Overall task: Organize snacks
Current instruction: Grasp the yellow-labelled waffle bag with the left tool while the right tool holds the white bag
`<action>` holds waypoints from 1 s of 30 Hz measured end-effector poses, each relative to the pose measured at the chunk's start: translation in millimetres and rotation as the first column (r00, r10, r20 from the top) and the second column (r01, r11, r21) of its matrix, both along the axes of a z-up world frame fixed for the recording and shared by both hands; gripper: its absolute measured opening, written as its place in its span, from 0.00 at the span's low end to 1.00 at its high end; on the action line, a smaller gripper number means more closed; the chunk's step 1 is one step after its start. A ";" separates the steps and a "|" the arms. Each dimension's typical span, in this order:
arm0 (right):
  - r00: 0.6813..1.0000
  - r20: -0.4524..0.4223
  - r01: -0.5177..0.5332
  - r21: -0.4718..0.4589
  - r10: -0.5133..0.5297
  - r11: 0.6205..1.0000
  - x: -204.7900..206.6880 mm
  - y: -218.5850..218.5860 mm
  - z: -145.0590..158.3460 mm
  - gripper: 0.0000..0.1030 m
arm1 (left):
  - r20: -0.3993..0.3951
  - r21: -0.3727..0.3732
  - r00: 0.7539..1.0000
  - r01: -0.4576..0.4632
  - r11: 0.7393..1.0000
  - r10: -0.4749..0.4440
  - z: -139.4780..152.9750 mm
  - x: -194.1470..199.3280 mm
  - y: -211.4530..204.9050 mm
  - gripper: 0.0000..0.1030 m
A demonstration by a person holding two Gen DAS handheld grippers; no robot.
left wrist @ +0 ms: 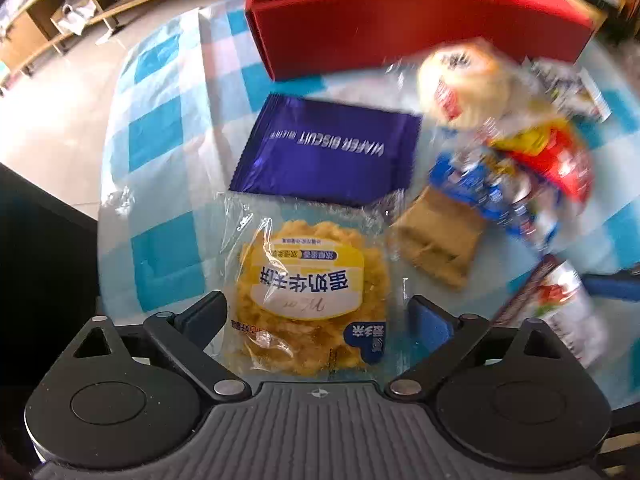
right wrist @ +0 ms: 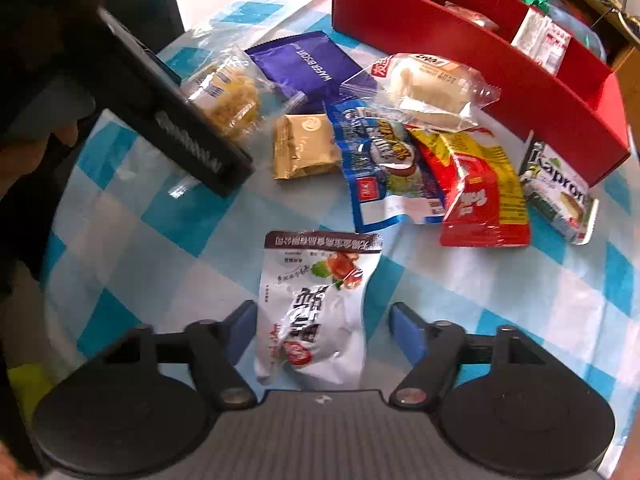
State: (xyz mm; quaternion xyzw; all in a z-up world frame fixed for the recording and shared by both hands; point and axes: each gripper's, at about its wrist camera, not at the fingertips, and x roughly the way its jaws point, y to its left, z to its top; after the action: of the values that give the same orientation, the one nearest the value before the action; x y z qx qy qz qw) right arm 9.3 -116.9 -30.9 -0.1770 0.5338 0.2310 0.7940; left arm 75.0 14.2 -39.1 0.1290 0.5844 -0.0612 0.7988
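Observation:
My left gripper (left wrist: 316, 312) is open, its fingers on either side of a clear packet with a yellow waffle cake (left wrist: 308, 296), which lies on the table. My right gripper (right wrist: 322, 328) is open around a white nut pouch (right wrist: 316, 312) that lies flat. The red box (left wrist: 400, 28) stands at the far side and holds a few packets; it also shows in the right wrist view (right wrist: 480, 60). A purple wafer biscuit packet (left wrist: 332, 152) lies between the cake and the box.
A pile of snacks lies in the middle of the blue checked tablecloth (right wrist: 160, 216): a tan packet (right wrist: 304, 146), a blue pouch (right wrist: 384, 168), a red-yellow pouch (right wrist: 480, 196), a wrapped bun (right wrist: 424, 88) and a white-green bar (right wrist: 560, 192). The left gripper's body (right wrist: 168, 116) crosses the upper left.

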 end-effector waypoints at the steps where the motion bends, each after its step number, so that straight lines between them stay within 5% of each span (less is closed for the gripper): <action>1: 1.000 0.008 0.009 -0.002 -0.009 1.000 -0.1 -1.8 1.8 0.48 | 0.008 0.003 1.000 0.006 1.000 -0.006 0.8 -1.7 -0.5 0.95; 5: 0.999 0.013 0.039 0.010 -0.040 0.999 -1.1 -11.8 5.7 0.47 | 0.040 -0.005 0.999 0.016 1.000 -0.016 15.0 -12.1 3.8 0.76; 15: 0.990 0.050 0.124 0.125 -0.131 0.984 0.9 -37.1 32.0 0.47 | 0.052 -0.208 0.995 -0.074 0.975 0.086 50.6 -17.0 29.3 0.47; 17: 0.988 0.050 0.139 0.138 -0.147 0.981 1.7 -38.6 35.5 0.47 | 0.040 -0.222 0.996 -0.067 0.973 0.078 49.0 -15.8 26.9 0.51; 20: 0.988 0.047 0.140 0.146 -0.148 0.979 2.9 -39.0 36.4 0.47 | 0.015 -0.193 0.995 -0.089 0.977 0.094 36.4 -9.7 25.8 0.71; 24: 0.990 0.031 0.132 0.156 -0.138 0.979 2.8 -38.4 33.9 0.47 | 0.067 -0.121 0.991 -0.107 0.987 0.115 34.0 -1.8 28.2 0.92; 30: 0.990 0.021 0.136 0.174 -0.142 0.975 7.1 -37.9 35.1 0.47 | 0.020 -0.059 0.998 -0.062 0.996 0.063 1.7 5.3 9.9 1.00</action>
State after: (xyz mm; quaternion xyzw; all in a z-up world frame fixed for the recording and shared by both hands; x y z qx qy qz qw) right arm 16.4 -154.9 4.2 -0.0737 0.5094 0.2172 0.8294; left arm 80.3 24.1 -37.4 0.0882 0.5772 -0.0518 0.8101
